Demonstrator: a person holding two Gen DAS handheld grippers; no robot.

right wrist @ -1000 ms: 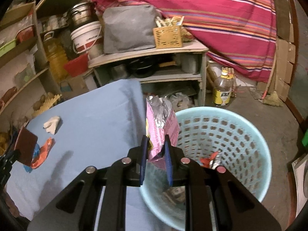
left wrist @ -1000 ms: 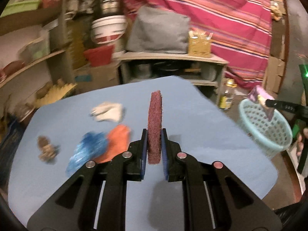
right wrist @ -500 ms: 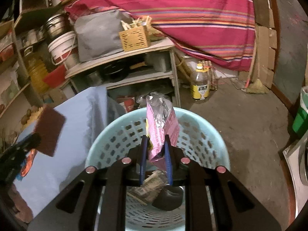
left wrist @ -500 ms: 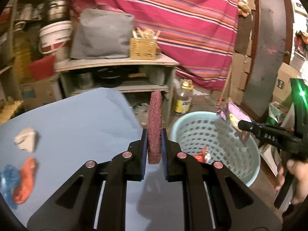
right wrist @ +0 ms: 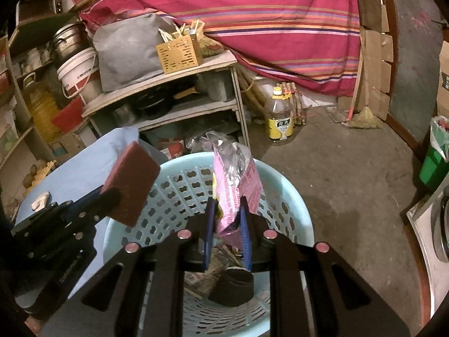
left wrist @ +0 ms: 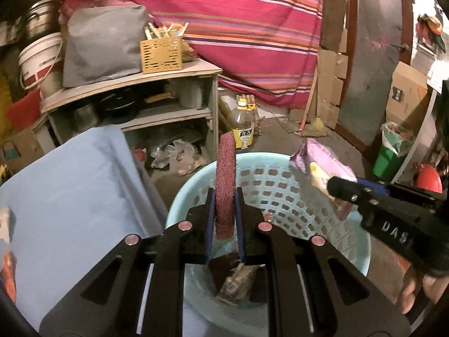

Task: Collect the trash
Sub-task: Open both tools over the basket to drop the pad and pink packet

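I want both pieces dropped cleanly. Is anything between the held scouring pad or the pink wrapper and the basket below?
Nothing visible. The scouring pad and the pink wrapper both hang over the open mouth of the light blue basket; only trash already lies at its bottom.

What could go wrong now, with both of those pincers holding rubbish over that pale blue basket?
1. The left gripper holds the dark red scouring pad over the basket's rim on the table side; let go here, it might land on the blue table.
2. The two grippers are close together, so the pink wrapper in the right gripper could brush the pad.
3. The light wrapper may flutter past the rim.
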